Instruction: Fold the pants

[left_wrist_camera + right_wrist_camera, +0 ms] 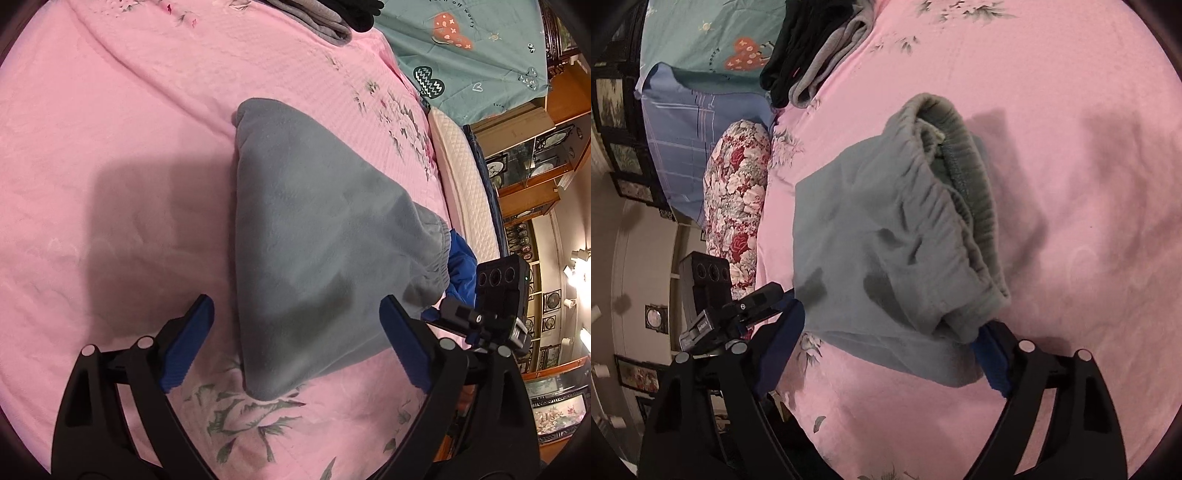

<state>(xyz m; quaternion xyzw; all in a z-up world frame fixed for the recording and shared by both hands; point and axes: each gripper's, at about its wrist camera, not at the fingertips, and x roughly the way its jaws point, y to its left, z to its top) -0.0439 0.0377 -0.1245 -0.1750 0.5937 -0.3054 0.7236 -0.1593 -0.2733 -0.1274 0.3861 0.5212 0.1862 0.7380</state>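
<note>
Left wrist view: left gripper (295, 332) hovers with fingers spread wide over folded grey fleece pants (314, 236) on pink floral bedspread (110, 147). Right gripper (892, 332) likewise released, straddling the pants' edge.

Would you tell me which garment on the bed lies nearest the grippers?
The grey pants lying alone mid-bed, between both open grippers; the black and grey clothes are piled far off.

Folded grey pants (314, 236) on bedspread (122, 122)

Left tongs (295, 332) and right tongs (892, 336) both gape wide, gripping nothing.
</note>
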